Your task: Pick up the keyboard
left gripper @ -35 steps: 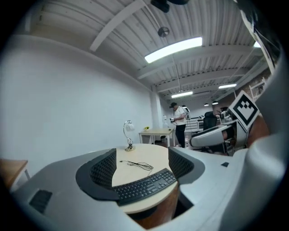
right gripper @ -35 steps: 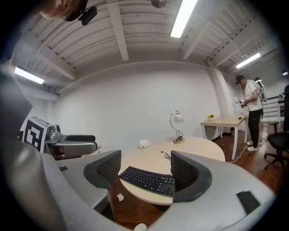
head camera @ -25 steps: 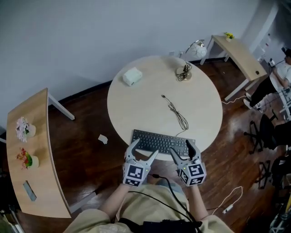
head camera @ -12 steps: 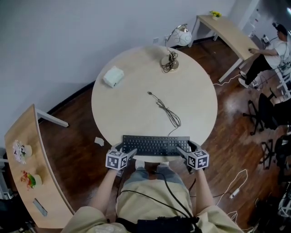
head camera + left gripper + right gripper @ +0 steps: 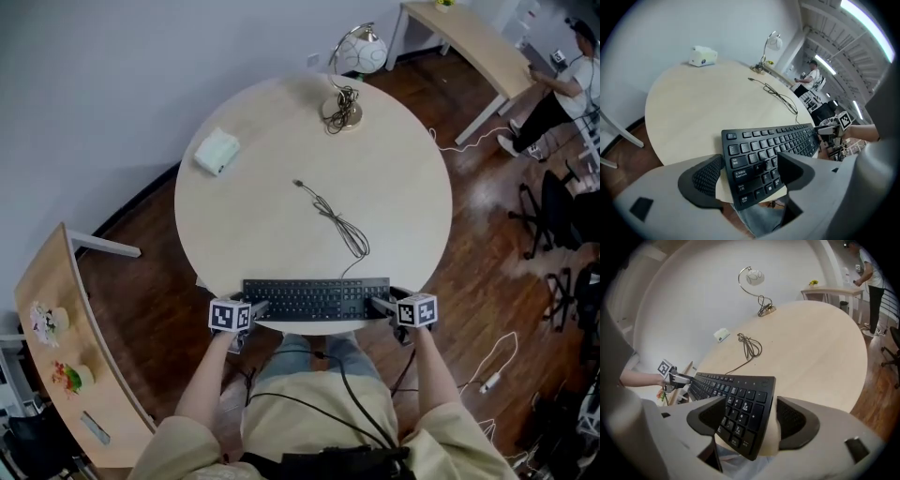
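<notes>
Saw a dark wood floor (image 5: 150,272) and, on it, a big round table (image 5: 281,141) of pale wood. Saw a curved side bench (image 5: 52,281) at the left, cut off by the edge of the head view, with flower pots (image 5: 43,320) on it that were too small to make out well. Saw another desk (image 5: 473,47) far off at the right, with a person (image 5: 574,80) beside it, only partly in view. Found the black keyboard (image 5: 316,299) lying flat at the near edge of the table, with its front corners sticking out a little past the edge. Saw a lamp (image 5: 359,49) with a round white shade at the far side, its foot half hidden under a coil of wire. Caught the left gripper (image 5: 749,174) opening its jaws, with the left end of the keyboard between them and the pads not pressing on it. Saw the right gripper (image 5: 752,417) let loose too, jaws wide apart around the right end of the keyboard, not squeezing it. Spotted a small white box (image 5: 217,151) and the keyboard's thin cable (image 5: 333,220) lying loose on the table. Could just read "Caps Lock" on one key in the left gripper view. Found the other key print too tiny or blurred to read, and no brand name anywhere.
</notes>
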Demonstrator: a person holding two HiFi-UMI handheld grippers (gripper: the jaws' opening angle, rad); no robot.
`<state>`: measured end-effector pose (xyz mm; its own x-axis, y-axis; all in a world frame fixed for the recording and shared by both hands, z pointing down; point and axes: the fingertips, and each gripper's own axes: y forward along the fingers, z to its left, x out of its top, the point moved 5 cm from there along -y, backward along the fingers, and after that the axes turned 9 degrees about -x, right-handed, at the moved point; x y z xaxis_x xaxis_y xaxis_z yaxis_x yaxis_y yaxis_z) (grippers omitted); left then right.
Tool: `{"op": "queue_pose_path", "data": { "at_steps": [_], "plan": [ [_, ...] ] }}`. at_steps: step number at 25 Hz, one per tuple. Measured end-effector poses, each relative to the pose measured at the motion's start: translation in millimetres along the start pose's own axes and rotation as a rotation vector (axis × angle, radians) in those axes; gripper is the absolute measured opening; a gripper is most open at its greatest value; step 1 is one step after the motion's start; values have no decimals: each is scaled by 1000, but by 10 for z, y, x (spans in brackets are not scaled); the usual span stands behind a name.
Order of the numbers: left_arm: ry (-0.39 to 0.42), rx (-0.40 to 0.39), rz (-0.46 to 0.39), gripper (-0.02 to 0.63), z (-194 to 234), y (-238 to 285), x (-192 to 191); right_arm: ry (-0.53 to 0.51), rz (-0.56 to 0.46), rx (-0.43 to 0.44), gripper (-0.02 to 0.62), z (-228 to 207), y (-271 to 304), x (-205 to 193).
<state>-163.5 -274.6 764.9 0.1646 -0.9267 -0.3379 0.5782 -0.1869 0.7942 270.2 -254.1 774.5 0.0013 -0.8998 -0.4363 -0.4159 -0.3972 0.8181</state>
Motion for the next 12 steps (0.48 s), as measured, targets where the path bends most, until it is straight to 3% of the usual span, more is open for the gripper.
{"op": "queue_pose_path", "data": {
  "at_steps": [2, 4, 8, 12],
  "plan": [
    [-27, 1, 5, 385, 27, 65, 14, -7, -14, -20, 308, -26, 24, -24],
    [-58, 11, -14, 390, 25, 97, 25, 11, -44, -22, 307, -38, 9, -50],
    [-67, 54, -127, 363, 39, 116, 31, 129, -87, 55, 307, -33, 11, 5],
    [-197, 2, -196, 351, 61, 77, 54, 160, -58, 102, 308, -14, 17, 71]
  ]
}}
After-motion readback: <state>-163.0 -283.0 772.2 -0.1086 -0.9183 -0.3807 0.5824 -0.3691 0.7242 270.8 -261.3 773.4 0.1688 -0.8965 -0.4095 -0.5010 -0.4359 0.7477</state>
